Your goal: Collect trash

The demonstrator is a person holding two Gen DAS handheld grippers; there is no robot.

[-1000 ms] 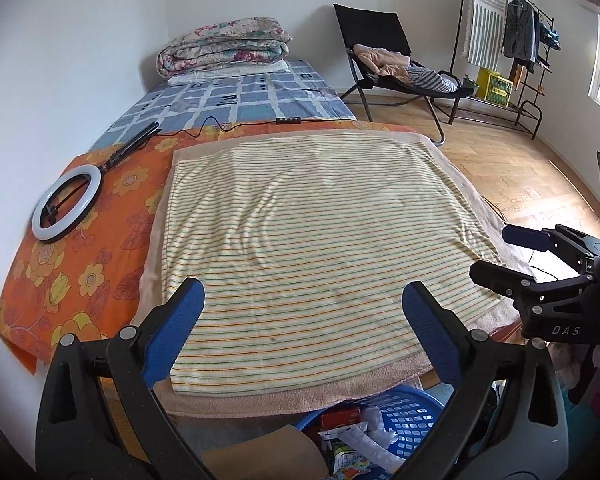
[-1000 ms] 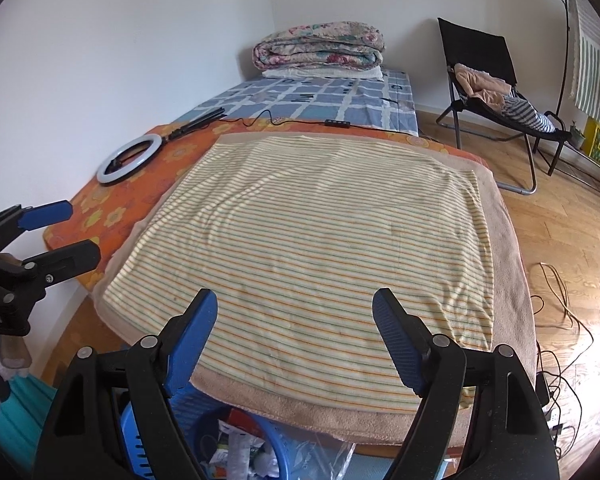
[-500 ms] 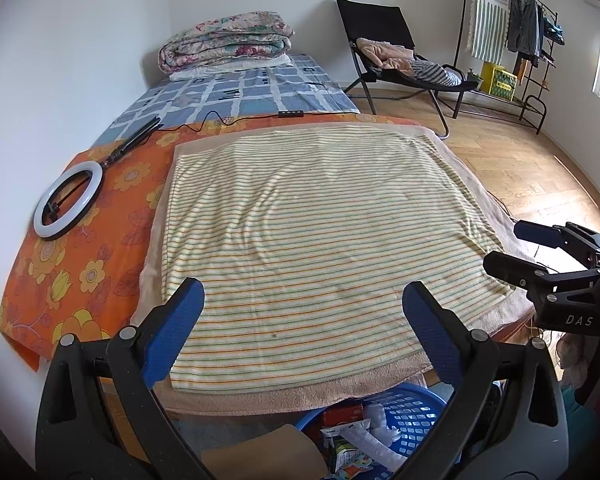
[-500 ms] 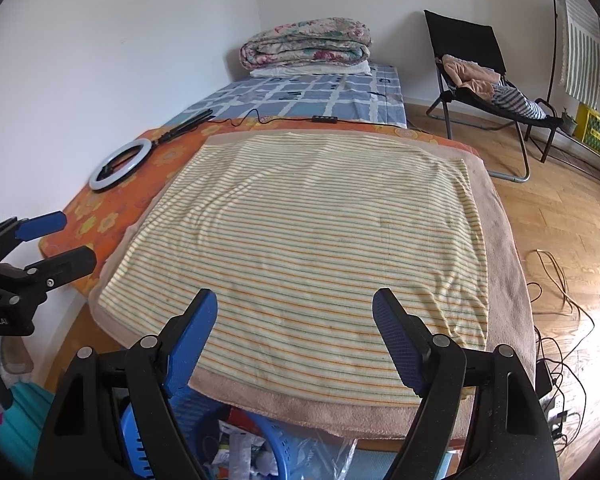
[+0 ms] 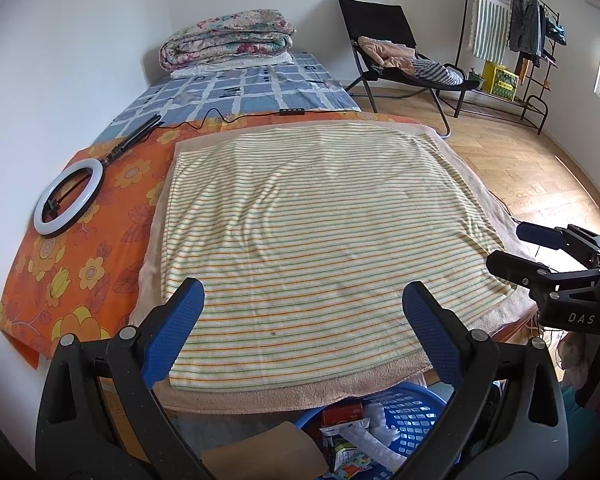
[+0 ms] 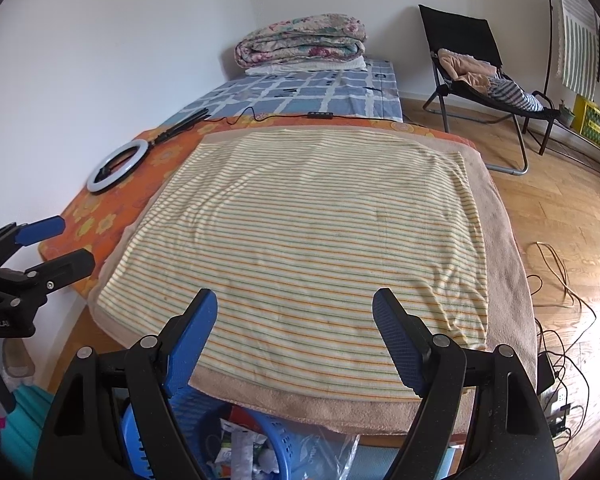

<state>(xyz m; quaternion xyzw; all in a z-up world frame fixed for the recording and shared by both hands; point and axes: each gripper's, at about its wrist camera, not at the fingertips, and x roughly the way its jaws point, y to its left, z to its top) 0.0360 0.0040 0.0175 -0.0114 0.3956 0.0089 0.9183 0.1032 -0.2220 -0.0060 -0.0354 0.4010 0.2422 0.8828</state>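
A blue plastic basket stands on the floor below the near edge of the striped towel. It holds trash: wrappers, a white crumpled packet and a red box. My left gripper hovers open above the towel's near edge with nothing between its blue pads. My right gripper is open and empty too, over the same edge. Each gripper shows in the other's view, the right one at the right and the left one at the left.
A white ring light with its cable lies on the orange flowered sheet. Folded quilts sit at the far end. A black chair with clothes, a clothes rack and cables occupy the wooden floor at right.
Both views have shifted slightly; the right gripper sits a little lower at the right of the left wrist view. Both grippers stay open and empty.
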